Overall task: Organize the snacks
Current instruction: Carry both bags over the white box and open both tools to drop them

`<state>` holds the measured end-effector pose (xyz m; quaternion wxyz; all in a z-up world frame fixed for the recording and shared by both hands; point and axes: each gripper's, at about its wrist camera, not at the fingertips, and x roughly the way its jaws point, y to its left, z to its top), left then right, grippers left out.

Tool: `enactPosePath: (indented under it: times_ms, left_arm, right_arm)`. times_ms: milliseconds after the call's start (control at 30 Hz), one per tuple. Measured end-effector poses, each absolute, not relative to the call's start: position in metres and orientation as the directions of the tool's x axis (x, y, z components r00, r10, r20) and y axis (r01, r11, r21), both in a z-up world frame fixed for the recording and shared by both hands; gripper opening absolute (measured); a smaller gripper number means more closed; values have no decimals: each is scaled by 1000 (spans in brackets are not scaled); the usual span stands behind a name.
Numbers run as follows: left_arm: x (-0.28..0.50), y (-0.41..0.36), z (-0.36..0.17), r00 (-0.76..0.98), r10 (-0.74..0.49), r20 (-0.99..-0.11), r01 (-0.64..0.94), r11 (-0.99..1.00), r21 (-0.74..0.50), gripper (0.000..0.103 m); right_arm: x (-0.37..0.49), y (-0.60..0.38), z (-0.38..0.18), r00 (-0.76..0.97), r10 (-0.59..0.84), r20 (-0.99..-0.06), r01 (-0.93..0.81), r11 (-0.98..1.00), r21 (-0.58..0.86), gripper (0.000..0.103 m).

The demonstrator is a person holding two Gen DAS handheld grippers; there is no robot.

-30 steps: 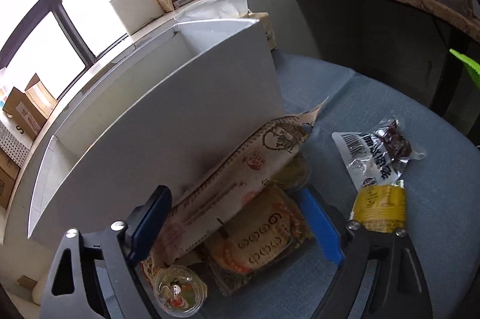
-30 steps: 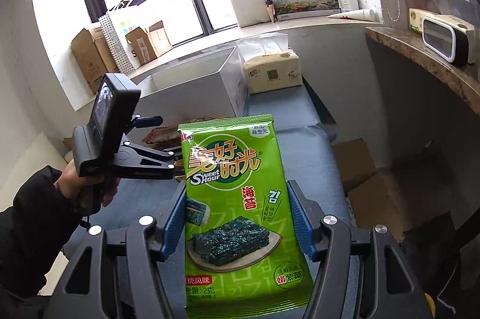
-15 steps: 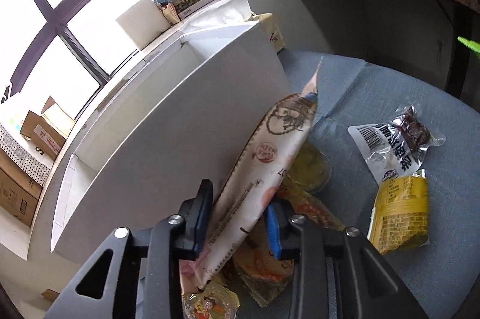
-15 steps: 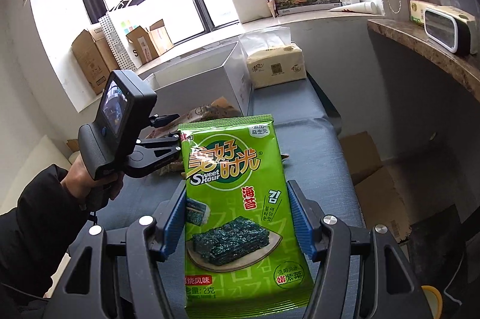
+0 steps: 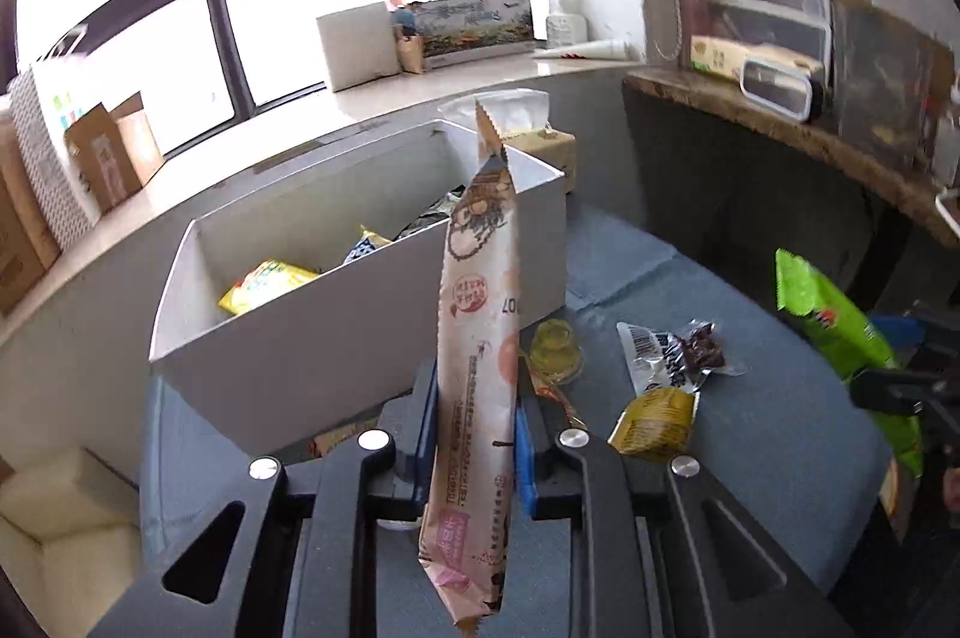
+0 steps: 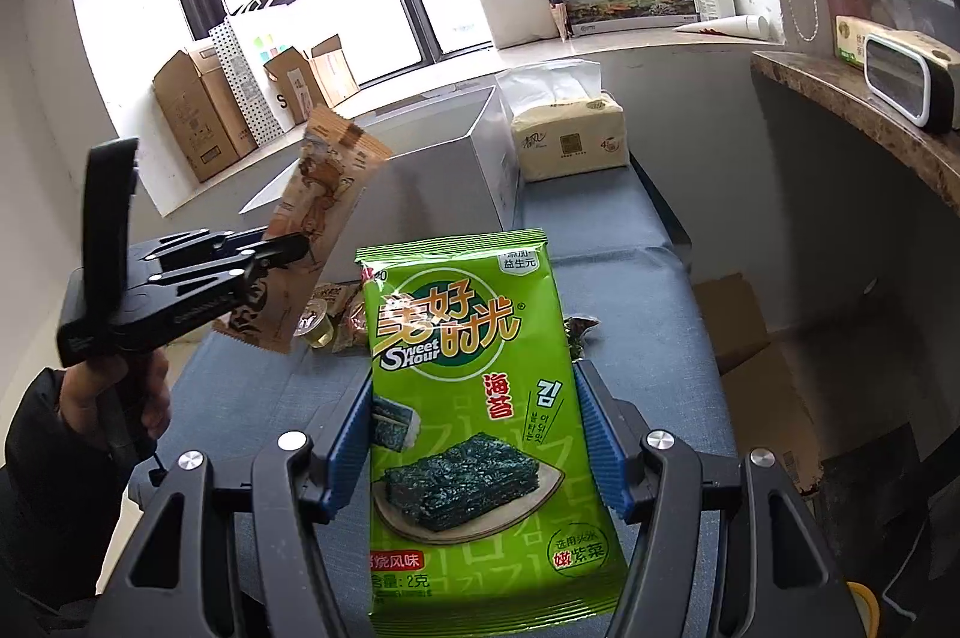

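My left gripper (image 5: 474,434) is shut on a long tan snack packet (image 5: 477,338), held upright in the air in front of the white box (image 5: 336,332). The right wrist view shows that same left gripper (image 6: 282,248) with the tan packet (image 6: 312,230) tilted above the table. Several snack bags lie inside the box, among them a yellow one (image 5: 264,281). My right gripper (image 6: 480,434) is shut on a green seaweed packet (image 6: 474,398), its blue pads pressing both edges. On the grey-blue cloth remain a clear jelly cup (image 5: 555,347), a dark-fruit pack (image 5: 678,356) and a yellow pack (image 5: 657,422).
A tissue pack (image 6: 570,137) stands behind the white box (image 6: 444,176). Cardboard boxes (image 6: 204,116) sit by the window sill on the left. A brown stone counter (image 6: 852,122) runs along the right with a white case on it. More packets (image 6: 342,314) lie beside the box.
My left gripper closed on the tan packet and lifted it off the pile, turning it upright; the box's inside now shows. The right gripper with the green packet has stayed put.
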<state>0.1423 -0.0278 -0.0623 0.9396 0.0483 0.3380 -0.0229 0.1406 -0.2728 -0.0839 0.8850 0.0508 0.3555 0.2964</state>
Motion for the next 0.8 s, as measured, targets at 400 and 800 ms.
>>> enactPosePath:
  times_ms: [400, 800]
  left_arm:
    - [94, 31, -26, 784, 55, -618, -169, 977, -127, 24]
    - [212, 97, 12, 781, 68, -621, -209, 965, -158, 24]
  right_arm:
    - [152, -213, -58, 554, 597, -581, -590, 773, 232, 67]
    - [282, -128, 8, 580, 610, -540, -599, 769, 224, 67]
